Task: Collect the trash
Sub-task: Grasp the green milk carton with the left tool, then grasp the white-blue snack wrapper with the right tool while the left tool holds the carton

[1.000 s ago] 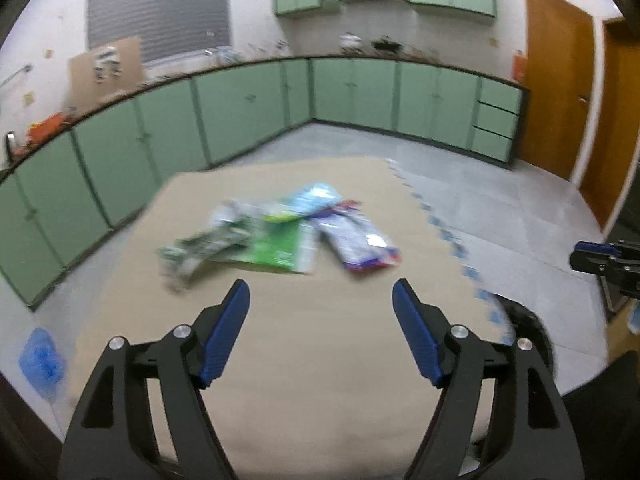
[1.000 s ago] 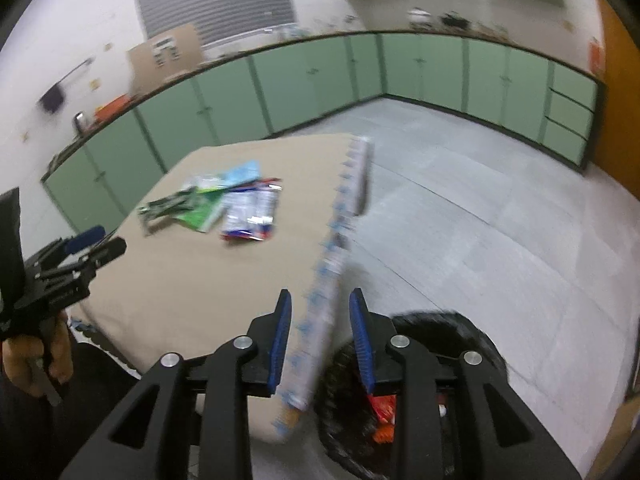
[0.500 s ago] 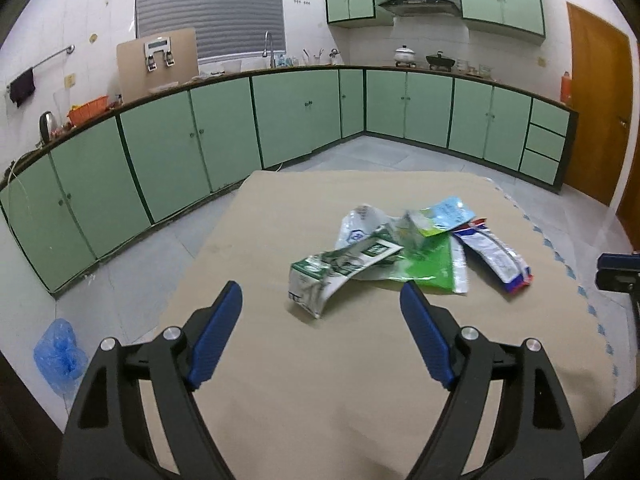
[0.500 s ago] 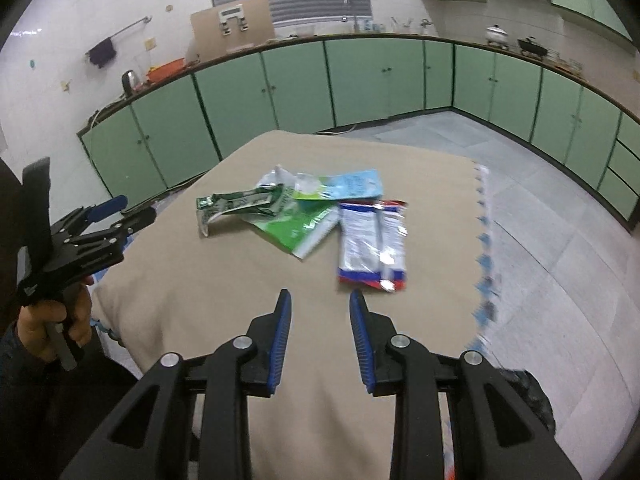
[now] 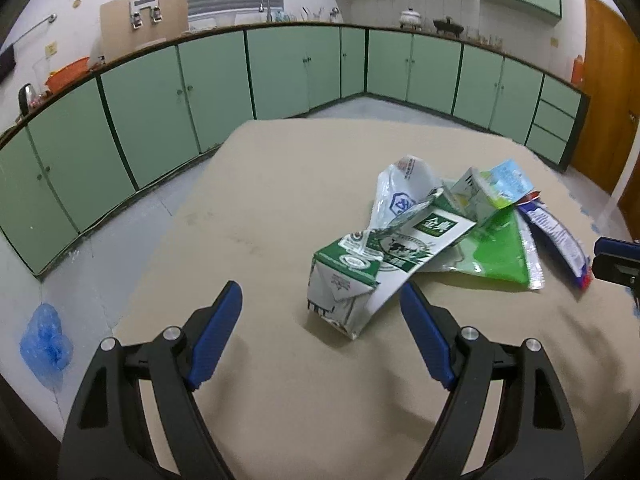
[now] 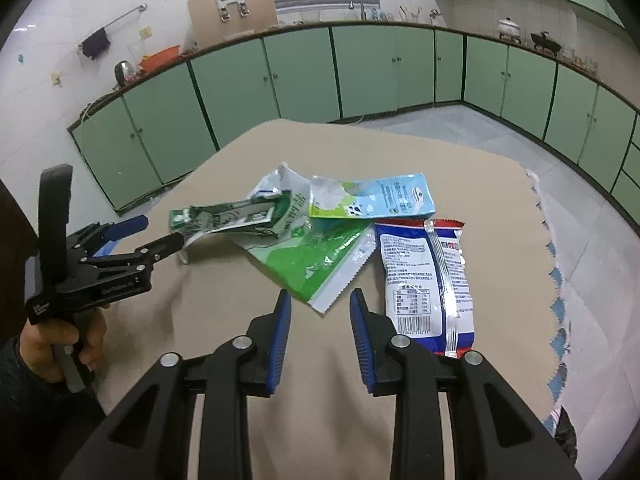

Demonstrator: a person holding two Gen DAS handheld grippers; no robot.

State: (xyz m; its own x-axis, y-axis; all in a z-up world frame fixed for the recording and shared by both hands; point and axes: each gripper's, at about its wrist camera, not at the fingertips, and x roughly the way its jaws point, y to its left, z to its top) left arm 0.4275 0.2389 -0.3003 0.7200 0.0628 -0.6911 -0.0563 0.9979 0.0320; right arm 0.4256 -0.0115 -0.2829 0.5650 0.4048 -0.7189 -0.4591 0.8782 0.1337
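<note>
On the tan table (image 5: 260, 208) | left gripper (image 5: 320, 312) spread wide, empty, milk carton (image 5: 372, 264) just ahead | right gripper (image 6: 318, 320) half-parted, empty | risk: carton drags overlapping green wrapper (image 6: 316, 256) along.

I count two grippers: the left gripper (image 5: 320, 312) and the right gripper (image 6: 320, 320). At frame centre lie five pieces of trash: one crushed green milk carton (image 5: 372, 256), one white plastic bag (image 5: 400, 188), one green pouch (image 6: 308, 256), one light-blue carton (image 6: 384, 200), one red-and-blue snack wrapper (image 6: 428, 280). One blue bag (image 5: 44, 340) sits lower left.
</note>
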